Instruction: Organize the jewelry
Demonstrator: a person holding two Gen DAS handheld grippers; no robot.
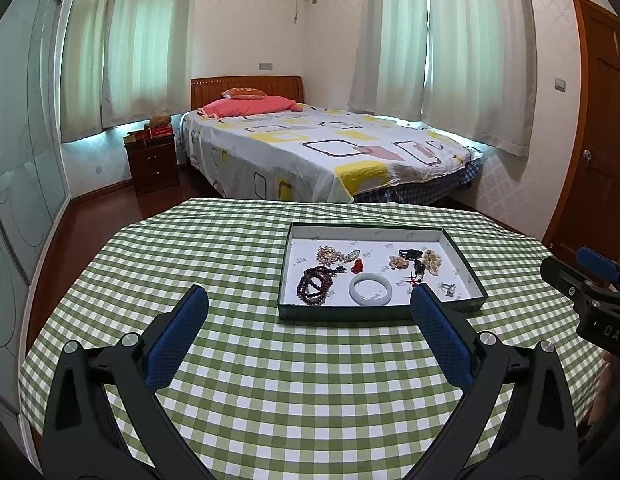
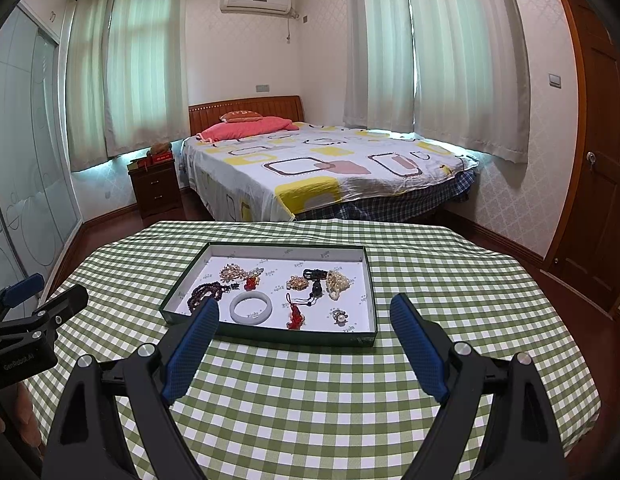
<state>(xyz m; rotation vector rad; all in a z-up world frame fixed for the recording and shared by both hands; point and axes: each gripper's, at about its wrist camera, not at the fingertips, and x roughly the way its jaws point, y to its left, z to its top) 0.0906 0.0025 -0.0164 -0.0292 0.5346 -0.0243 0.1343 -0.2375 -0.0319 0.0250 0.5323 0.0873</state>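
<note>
Green tray (image 2: 270,330) w/ jewelry just beyond both wide-open, empty grippers (image 1: 308,304) (image 2: 304,314).

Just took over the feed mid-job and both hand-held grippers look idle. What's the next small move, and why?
Probably ease the right hand-held gripper forward and down toward the white bangle. Both hand-held grippers are open and hold nothing, short of the tray. The bangle lies apart from the tangled pieces near the tray's front edge, almost in line with the right one, while the left hand-held gripper sits further aside.
</note>
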